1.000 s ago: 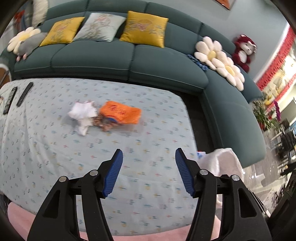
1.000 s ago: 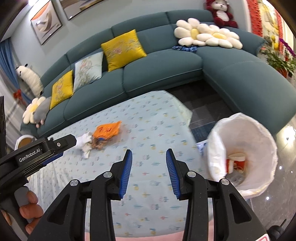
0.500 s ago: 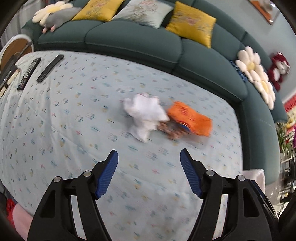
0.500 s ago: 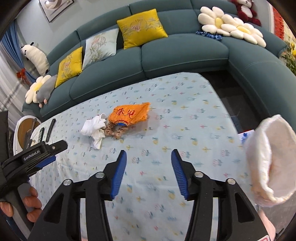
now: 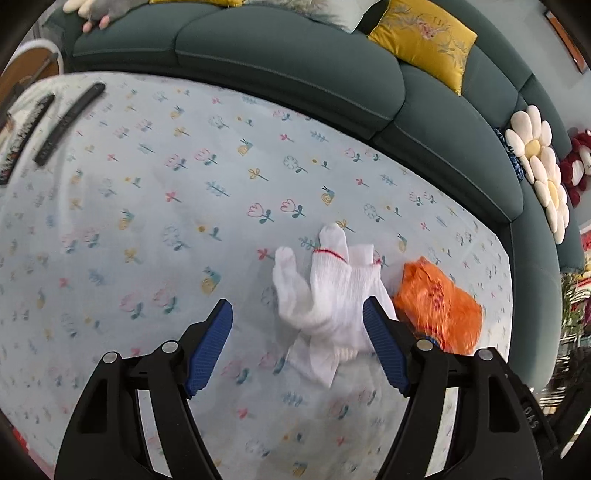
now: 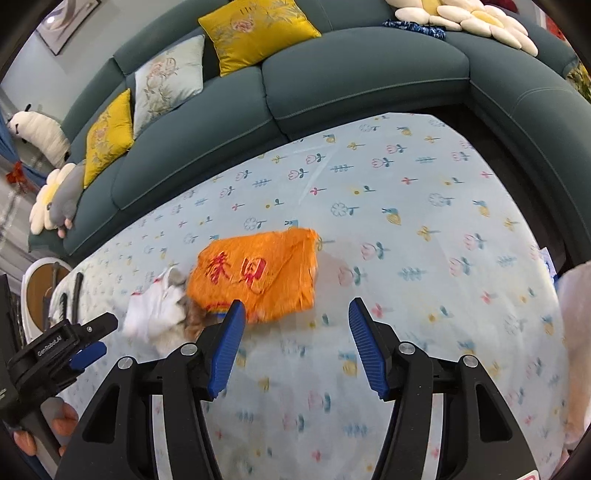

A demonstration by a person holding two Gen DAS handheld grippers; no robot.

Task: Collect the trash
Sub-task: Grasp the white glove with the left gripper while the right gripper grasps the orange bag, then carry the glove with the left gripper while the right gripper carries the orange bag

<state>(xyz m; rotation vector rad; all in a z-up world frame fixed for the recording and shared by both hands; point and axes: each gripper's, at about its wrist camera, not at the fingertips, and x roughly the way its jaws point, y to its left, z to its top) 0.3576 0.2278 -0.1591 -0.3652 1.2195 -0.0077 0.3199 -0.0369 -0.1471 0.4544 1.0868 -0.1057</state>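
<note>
nearest to me, the left tongs [image 5: 297, 347] hang over the flowered cloth of the worktop [image 5: 155, 206], released, and their jaws have just been opening. the white glove [image 5: 325, 291] lies on the cloth in the gap, close to the right-hand blue pad; i cannot tell whether that pad touches it, and nothing is pinched. the right tongs [image 6: 295, 341] also stand released, jaws just opened wider, with only bare cloth between the pads. their left pad sits just in front of the orange wrapper [image 6: 258, 275], which lies flat on the worktop with red characters facing up. between wrapper and glove i see a small brownish clump [image 6: 195, 317], too blurred to name. the wrapper touches the glove's side. in the right view the left tongs show at the lower left edge, with fingers [image 6: 62, 422] of a hand under them. farther out, 2 dark remotes [image 5: 70, 122] lie near the worktop's far left edge. beyond that runs the teal sofa [image 6: 362, 74] with yellow cushions [image 6: 255, 29] and flower pillows [image 5: 539, 166].
</note>
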